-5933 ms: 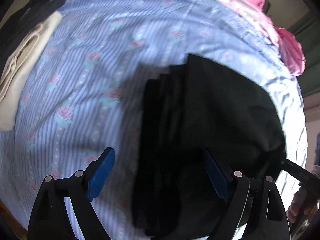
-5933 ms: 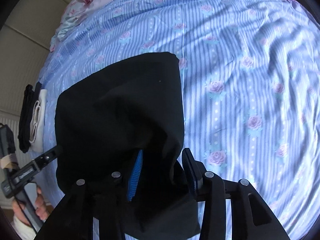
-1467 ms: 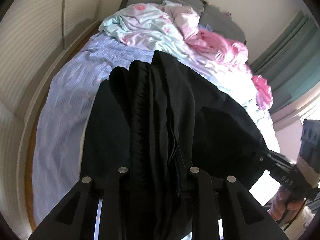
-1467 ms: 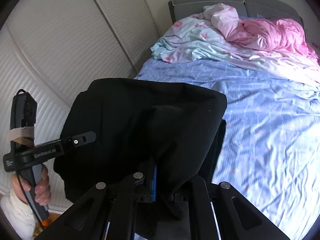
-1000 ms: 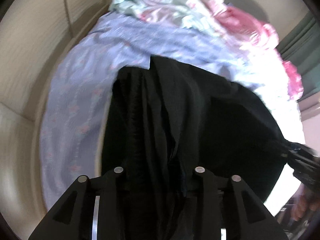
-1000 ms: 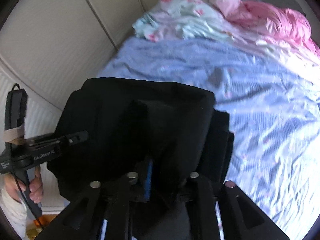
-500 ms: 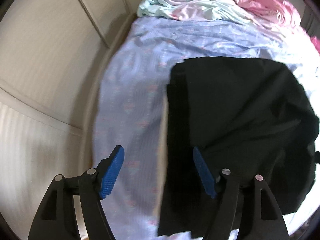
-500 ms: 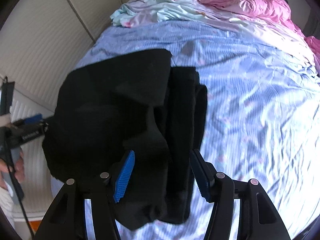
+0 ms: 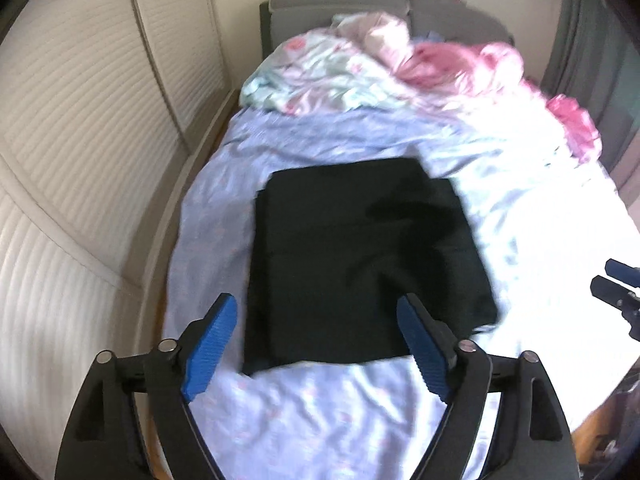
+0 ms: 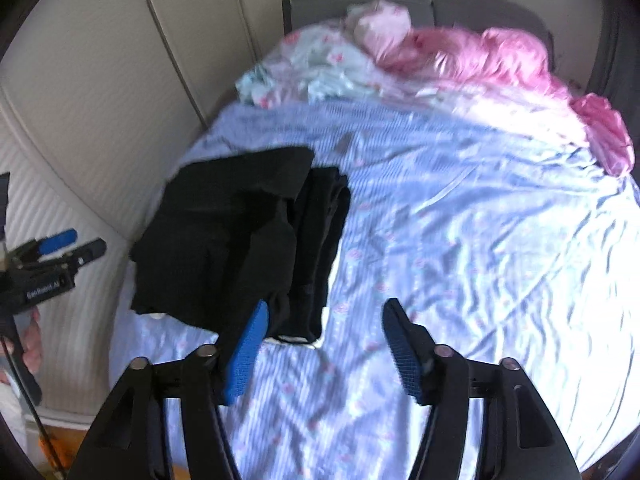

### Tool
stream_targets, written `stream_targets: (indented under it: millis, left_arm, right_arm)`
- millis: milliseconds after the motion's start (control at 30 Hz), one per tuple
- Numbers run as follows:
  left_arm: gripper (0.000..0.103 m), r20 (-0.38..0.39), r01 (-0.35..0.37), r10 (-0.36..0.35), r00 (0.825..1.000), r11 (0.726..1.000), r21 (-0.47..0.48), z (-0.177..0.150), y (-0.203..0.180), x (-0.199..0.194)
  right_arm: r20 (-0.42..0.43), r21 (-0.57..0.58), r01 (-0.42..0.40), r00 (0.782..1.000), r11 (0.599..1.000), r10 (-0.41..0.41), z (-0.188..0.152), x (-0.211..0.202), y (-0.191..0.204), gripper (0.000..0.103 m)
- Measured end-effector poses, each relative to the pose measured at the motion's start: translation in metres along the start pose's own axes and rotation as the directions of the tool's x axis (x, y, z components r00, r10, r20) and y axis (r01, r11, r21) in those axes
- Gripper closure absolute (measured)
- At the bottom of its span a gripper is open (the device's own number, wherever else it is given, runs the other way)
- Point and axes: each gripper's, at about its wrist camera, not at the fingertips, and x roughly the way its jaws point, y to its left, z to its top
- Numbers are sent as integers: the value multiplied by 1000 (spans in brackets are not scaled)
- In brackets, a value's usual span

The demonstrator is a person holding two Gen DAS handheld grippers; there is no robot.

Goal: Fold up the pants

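Bed, grey headboard, slatted wardrobe doors

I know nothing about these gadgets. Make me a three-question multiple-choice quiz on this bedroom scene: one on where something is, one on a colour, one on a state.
1. Where do the folded pants lie?
A. on the blue floral bedsheet
B. on the floor
C. on the pink duvet

2. What colour are the pads on the gripper fingers?
A. red
B. blue
C. white

3. What is between the jaws of the left gripper and the right gripper?
A. the pants, clamped by both
B. a pillow
C. nothing, both are off the cloth

Answers: 1 A, the black bundle rests flat on the sheet, short of the heaped bedding. 2 B, ribbed blue pads show in both wrist views. 3 C, both pairs of jaws are opening with no cloth between them.
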Motion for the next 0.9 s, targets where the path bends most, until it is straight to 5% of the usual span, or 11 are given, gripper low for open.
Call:
stream_targets:
  millis: [333, 900]
  left_arm:
    - [0, 141, 9, -17, 990, 998, 55, -31, -102, -113]
    - [0, 190, 16, -15, 982, 1000, -1, -117, -271, -214]
  right_arm:
    - [140, 68, 17, 990, 998, -26, -42, -127, -67, 16]
    - [156, 107, -3, 988, 994, -13, -134, -241, -194, 15]
